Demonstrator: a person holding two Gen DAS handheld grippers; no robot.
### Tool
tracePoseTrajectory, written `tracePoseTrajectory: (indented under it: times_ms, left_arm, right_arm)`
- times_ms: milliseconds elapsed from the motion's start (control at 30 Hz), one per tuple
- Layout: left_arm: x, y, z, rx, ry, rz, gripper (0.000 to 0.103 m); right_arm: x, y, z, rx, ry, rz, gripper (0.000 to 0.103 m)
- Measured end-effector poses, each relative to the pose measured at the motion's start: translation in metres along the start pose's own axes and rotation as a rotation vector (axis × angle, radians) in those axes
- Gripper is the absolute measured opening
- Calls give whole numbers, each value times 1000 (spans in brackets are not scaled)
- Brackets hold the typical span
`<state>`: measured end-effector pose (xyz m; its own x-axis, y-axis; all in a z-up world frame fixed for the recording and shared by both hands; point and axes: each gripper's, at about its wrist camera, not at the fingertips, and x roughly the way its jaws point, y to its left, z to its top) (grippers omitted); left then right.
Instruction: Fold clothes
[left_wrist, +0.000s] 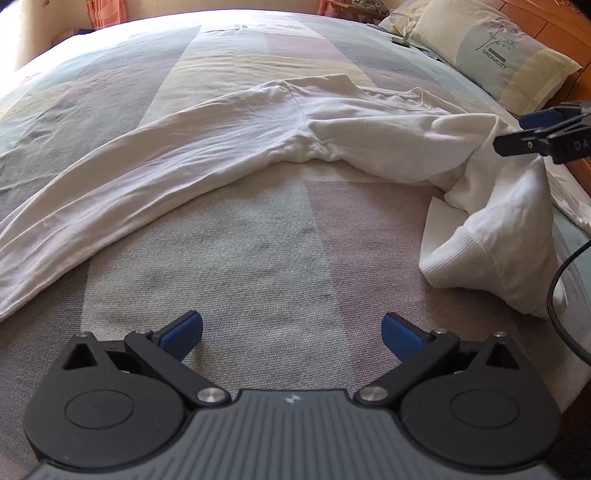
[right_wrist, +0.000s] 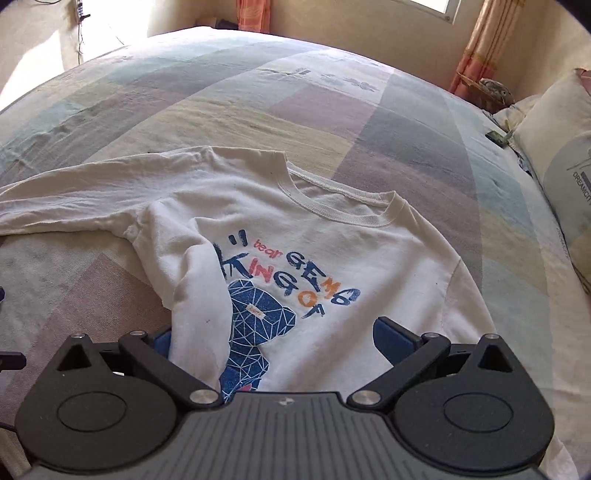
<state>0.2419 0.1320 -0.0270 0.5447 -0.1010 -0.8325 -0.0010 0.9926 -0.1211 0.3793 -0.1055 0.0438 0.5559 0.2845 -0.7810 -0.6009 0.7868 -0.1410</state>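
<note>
Blue pads on the left gripper (left_wrist: 291, 332) stand wide apart and hold nothing; beneath them is only the bare bedspread (left_wrist: 236, 251). The right gripper (right_wrist: 273, 338) is likewise spread wide, with shirt fabric lying loose between its fingers but not pinched. The white shirt (right_wrist: 332, 236) lies print-up on the bed, collar away from the person. One long sleeve (left_wrist: 122, 177) stretches out flat toward the left; the other sleeve (right_wrist: 199, 295) is doubled over the chest, its ribbed cuff (left_wrist: 461, 254) bunched near the right gripper. A pillow (left_wrist: 498, 55) sits well clear at the bed head. Judgement: the garment wants flattening first. The right gripper should close on the bunched sleeve near the cuff, the left on the outstretched sleeve, and both draw gently outward before any fold is made.
</note>
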Motion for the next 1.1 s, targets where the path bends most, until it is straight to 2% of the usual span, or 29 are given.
tracePoseTrajectory:
  times_ms: [67,167,233,300,333,367,400,433,467,500,533,567,600,733,967,1100]
  left_arm:
    - [0,7,0,3,-4,1,102]
    - [-3,20,0,-4,-13,6,102]
    - [-4,28,-2,-16,-21,7,102]
    - [-6,36,-4,-30,-32,6,102]
    - [-6,40,-6,-37,-38,4,102]
    - [-7,43,-7,-44,-44,2,102]
    - [-8,46,-9,-51,-50,0,102]
    - [-9,48,-11,-58,-56,-3,102]
    - [-9,49,-14,-65,-60,-8,102]
    - [-10,51,-16,-73,-63,-13,102]
    - [-10,51,-17,-75,-67,-17,102]
    - [-11,51,-18,-75,-72,-21,102]
    - [-11,51,-18,-71,-74,-27,102]
    - [-11,47,-12,-43,-73,-45,102]
    - [-13,27,-4,42,-83,-79,102]
    - [-16,15,-10,67,-84,-91,102]
  right_arm:
    - [-21,23,8,-90,-55,40,103]
    - [-41,63,19,-240,-105,154,103]
    - [-39,92,22,-334,-75,254,103]
    - [-23,117,18,-425,10,312,103]
    - [-11,129,13,-475,73,319,99]
    - [4,141,4,-532,154,311,86]
    - [15,149,-4,-582,216,295,77]
    - [22,152,-11,-623,256,270,64]
    - [29,156,-19,-663,295,244,57]
    - [32,157,-24,-681,317,237,55]
    - [30,154,-23,-662,323,252,47]
    - [27,151,-21,-641,330,254,26]
    - [22,149,-20,-634,325,243,20]
    - [-6,137,-17,-600,299,231,18]
    - [-73,107,-4,-416,265,419,18]
    - [-89,96,-8,-324,245,470,18]
